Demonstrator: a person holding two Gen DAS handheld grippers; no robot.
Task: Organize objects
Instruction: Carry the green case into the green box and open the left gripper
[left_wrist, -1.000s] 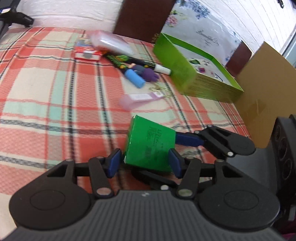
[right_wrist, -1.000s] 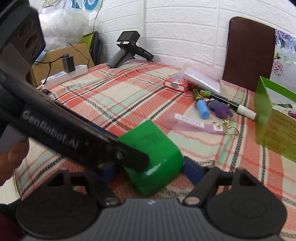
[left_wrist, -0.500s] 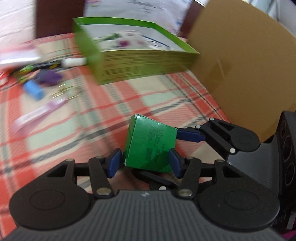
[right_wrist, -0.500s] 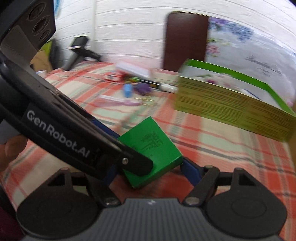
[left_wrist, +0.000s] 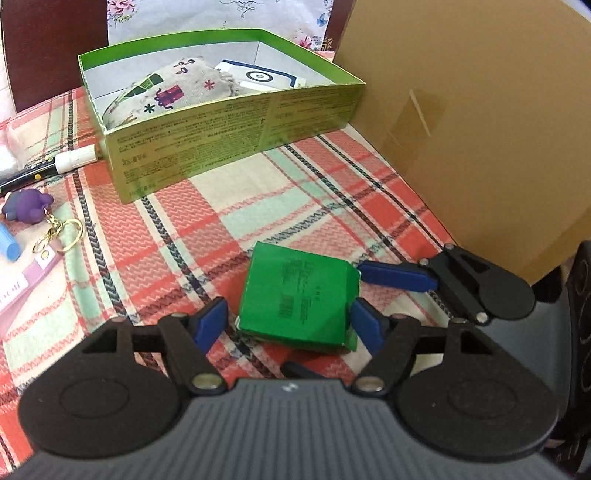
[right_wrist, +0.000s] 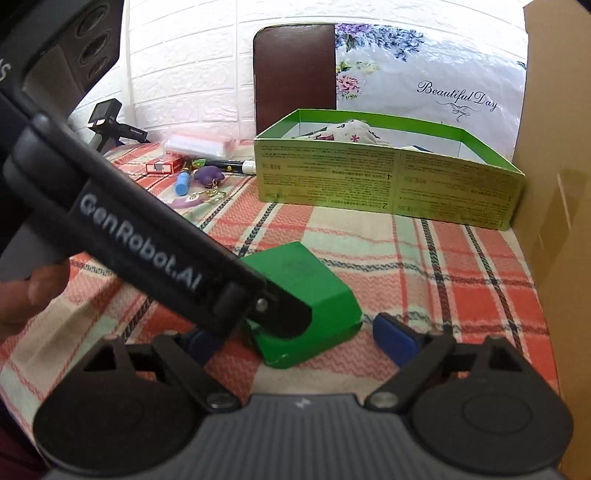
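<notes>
In the left wrist view, my left claw (left_wrist: 288, 325) stands around the green packet (left_wrist: 297, 301); the right finger touches it, the left one has a small gap, so I cannot tell if it grips. The green box (left_wrist: 221, 122) is far behind.

In the right wrist view, my right claw (right_wrist: 295, 338) is wide open beside the packet (right_wrist: 310, 291). I judge the packet could slip if I lift it with weak contact.
</notes>
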